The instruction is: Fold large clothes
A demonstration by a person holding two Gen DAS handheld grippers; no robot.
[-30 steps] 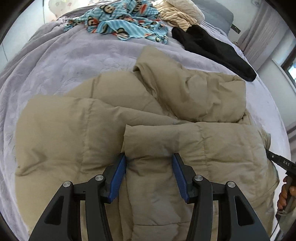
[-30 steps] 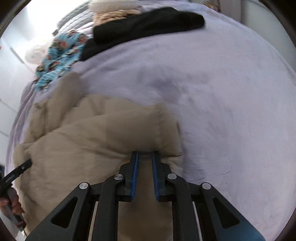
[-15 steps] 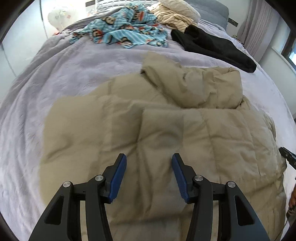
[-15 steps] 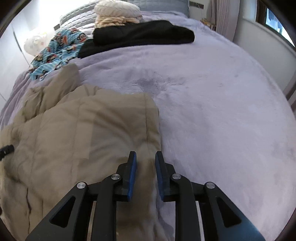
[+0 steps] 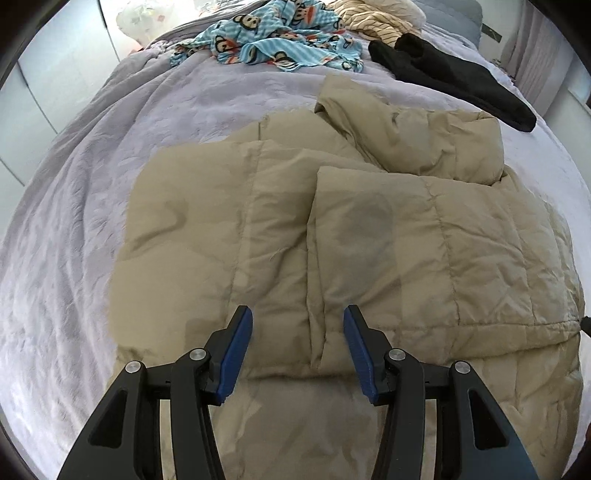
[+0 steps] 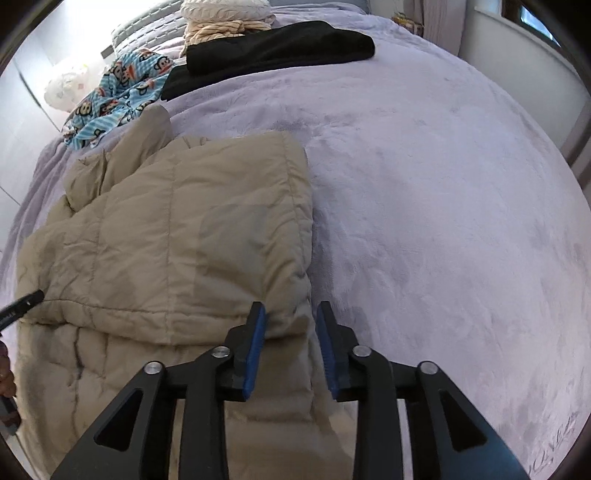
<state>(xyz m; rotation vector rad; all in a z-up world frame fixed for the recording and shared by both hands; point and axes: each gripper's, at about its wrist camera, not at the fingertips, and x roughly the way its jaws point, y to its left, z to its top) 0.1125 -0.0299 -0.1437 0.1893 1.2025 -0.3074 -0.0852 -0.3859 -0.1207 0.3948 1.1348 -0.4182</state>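
**Sleeves folded in, both claws free above the jacket**

The left gripper (image 5: 298, 347) hangs with its jaws spread wide and nothing between them, over the near hem of the tan puffer jacket (image 5: 369, 240). The right gripper (image 6: 290, 343) stands partly open, also holding nothing, at the jacket's right edge; whether its left pad touches the fabric I cannot tell.

The jacket lies flat on the lavender bedspread (image 6: 443, 184), with a sleeve panel laid across its front and the hood (image 5: 406, 129) bunched at the far end. By my reading, the sleeve fold is done and the lengthwise fold is in hand. The next move probably calls for both claws to pinch the near hem at its two corners and carry it toward the hood; the puffy filling may spring back, so a firm press would help.

Beyond the jacket lie a black garment (image 5: 450, 77), a blue monkey-print cloth (image 5: 277, 40) and a cream striped knit (image 5: 373, 22).

No containers are in view.
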